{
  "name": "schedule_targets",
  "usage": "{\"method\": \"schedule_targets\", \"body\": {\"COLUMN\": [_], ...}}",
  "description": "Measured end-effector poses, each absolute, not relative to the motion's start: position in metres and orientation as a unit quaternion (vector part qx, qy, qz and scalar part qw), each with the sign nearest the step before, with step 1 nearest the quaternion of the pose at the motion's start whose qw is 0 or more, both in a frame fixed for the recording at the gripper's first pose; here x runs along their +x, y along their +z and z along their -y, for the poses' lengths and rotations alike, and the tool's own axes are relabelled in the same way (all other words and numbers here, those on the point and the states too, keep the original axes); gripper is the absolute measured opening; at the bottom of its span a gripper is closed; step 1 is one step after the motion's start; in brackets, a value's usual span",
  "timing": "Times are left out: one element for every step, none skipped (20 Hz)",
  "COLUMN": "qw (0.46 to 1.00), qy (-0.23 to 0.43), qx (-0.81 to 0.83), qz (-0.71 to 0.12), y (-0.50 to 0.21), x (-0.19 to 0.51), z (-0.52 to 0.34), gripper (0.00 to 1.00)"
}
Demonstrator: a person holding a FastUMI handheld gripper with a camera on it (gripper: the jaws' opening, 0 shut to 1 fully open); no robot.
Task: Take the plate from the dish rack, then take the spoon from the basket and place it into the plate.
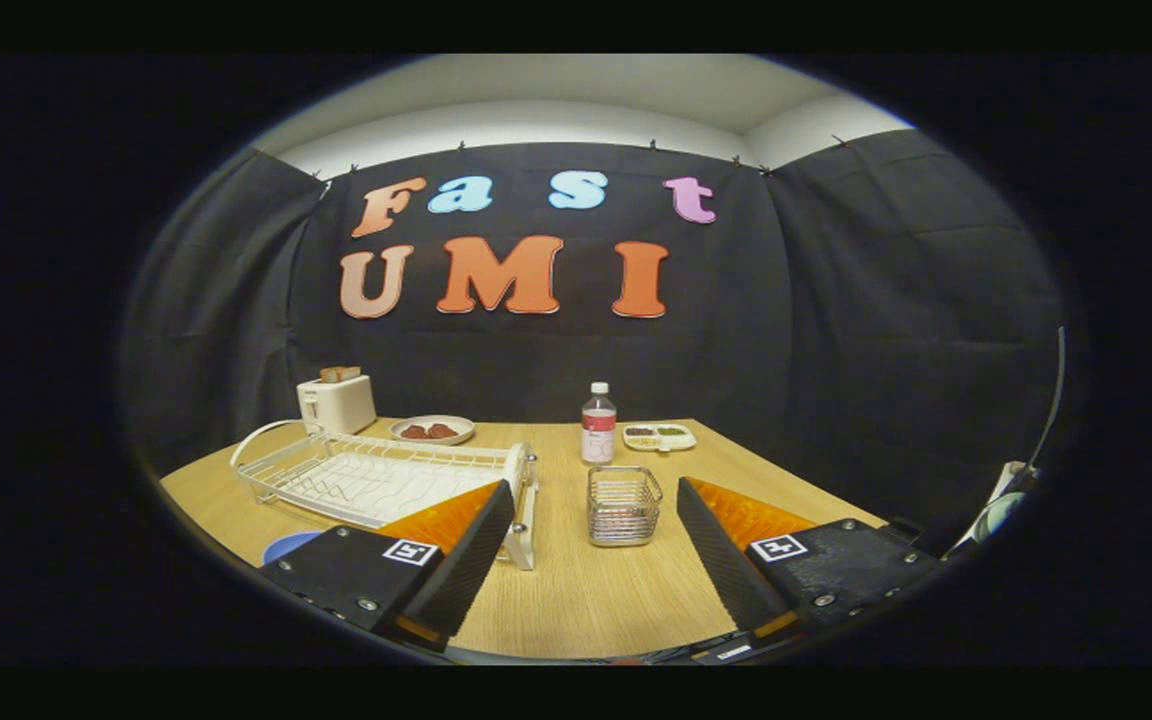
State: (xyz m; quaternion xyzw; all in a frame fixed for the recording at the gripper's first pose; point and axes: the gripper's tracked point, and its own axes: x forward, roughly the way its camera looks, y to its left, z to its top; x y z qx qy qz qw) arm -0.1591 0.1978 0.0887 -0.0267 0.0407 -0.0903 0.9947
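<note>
Ahead and left of the gripper [596, 520], jaws wide and empty, the rack [376, 478] lies lengthwise; basket [624, 505] dead ahead between both fingers

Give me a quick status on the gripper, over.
Hand-held gripper open, holding nothing. Wire basket between the fingers, just ahead. Dish rack beside it; blue plate near the rack. Nothing in the way.

a mock kitchen in a cloth-walled booth: toaster [337, 401] and dish rack [376, 480] on a wooden table [576, 590].
</note>
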Motion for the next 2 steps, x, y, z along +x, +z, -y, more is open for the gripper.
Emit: {"method": "schedule_targets", "body": {"qw": [0.994,0.994], "qy": [-0.095,-0.094], "qx": [-0.025,-0.021], "qz": [-0.046,-0.049], "y": [0.0874,0.0873], "x": [-0.1586,-0.1585], "z": [-0.1956,-0.1961], "gripper": [0.97,0.97]}}
